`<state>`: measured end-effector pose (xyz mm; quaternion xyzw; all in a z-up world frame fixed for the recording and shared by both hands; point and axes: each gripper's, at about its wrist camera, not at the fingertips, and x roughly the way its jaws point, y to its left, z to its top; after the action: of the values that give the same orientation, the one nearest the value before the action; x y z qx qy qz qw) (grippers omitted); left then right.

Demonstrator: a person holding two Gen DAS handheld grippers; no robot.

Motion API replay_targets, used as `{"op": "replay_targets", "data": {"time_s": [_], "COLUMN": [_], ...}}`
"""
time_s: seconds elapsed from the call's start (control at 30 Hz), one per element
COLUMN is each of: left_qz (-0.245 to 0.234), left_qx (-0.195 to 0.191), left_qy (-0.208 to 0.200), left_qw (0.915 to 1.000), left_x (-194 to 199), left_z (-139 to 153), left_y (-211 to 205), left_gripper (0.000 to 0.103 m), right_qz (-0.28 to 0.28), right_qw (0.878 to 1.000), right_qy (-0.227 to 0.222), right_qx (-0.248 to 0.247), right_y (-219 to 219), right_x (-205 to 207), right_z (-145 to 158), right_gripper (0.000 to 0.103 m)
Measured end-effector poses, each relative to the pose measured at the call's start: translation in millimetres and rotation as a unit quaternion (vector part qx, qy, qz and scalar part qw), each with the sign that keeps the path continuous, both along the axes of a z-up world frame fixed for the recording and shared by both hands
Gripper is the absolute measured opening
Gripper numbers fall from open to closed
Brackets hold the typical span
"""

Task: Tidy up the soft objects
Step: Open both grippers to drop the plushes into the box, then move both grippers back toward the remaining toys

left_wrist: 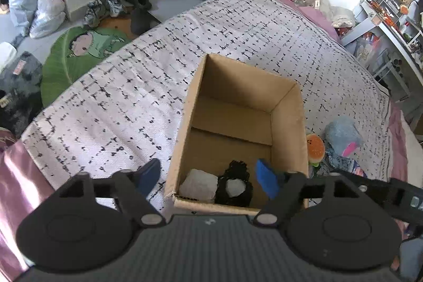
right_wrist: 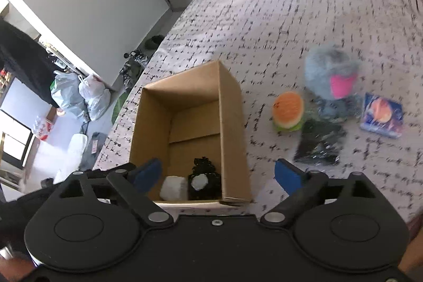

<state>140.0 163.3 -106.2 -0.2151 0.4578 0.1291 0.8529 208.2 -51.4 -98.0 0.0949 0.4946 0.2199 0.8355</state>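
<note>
A: From the left wrist camera, what do we see?

B: We see our left gripper [left_wrist: 207, 177] with its blue fingertips [left_wrist: 267, 177] spread wide and holding nothing, poised over the near end of an open cardboard box [left_wrist: 190, 107]. The box sits on a bed cover [left_wrist: 119, 102], white with black dashes. Inside, against the near wall, lie a white soft block [left_wrist: 198, 185] and, touching its right side, a black fuzzy toy with a white patch [left_wrist: 235, 185]. Right of the box, on the cover, we make out an orange burger plush [left_wrist: 316, 148] and just beyond it a blue furry toy [left_wrist: 342, 135].

A: And from the right wrist camera?

B: Our right gripper [right_wrist: 218, 175] is also spread apart and empty, one fingertip [right_wrist: 148, 173] over the box [right_wrist: 230, 123], the other over the cover [right_wrist: 264, 25]. The white block [right_wrist: 173, 188] and black toy [right_wrist: 203, 180] sit side by side in the near end. Outside lie the burger plush [right_wrist: 288, 110], the blurred blue furry toy [right_wrist: 330, 73], a black crumpled item [right_wrist: 320, 144] near them, and a blue packet with an orange circle [right_wrist: 382, 115].
</note>
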Motion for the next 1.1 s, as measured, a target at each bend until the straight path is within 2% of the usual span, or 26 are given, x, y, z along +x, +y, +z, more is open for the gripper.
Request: {"op": "replay_targets", "data": {"time_s": [0.1,0.17,0.33,0.67,1.1], "left_qz": [0.007,0.011,0.009,-0.008,-0.034], "left_qx": [0.004,0.004,0.010,0.040,0.048], "left_qy": [-0.006,-0.008,-0.009,-0.017,-0.026], "left_qw": [0.9999,0.9999,0.9999,0.9990,0.9979], "left_x": [-4,-6,-8,-8,0], "left_z": [4,6,12,28,41], "left_y": [-4,-6,-17,-52,-103], "left_gripper": [0.098,0.102,0.103,0.103,0.103], "right_qz": [0.002,-0.001,-0.011,-0.014,-0.022], "right_qw": [1.000,1.000,0.999,0.998,0.998], "right_qy": [-0.006,-0.013,-0.032,-0.053,-0.051], "right_qx": [-0.002,-0.003,-0.009,-0.008,0.009], "right_y": [-9,-17,-35,-72,-129], "right_x": [-2,-4,-9,-11,-5], "right_z": [4,5,11,18,22], "right_gripper": [0.096,0.098,0.103,0.103,0.103]}}
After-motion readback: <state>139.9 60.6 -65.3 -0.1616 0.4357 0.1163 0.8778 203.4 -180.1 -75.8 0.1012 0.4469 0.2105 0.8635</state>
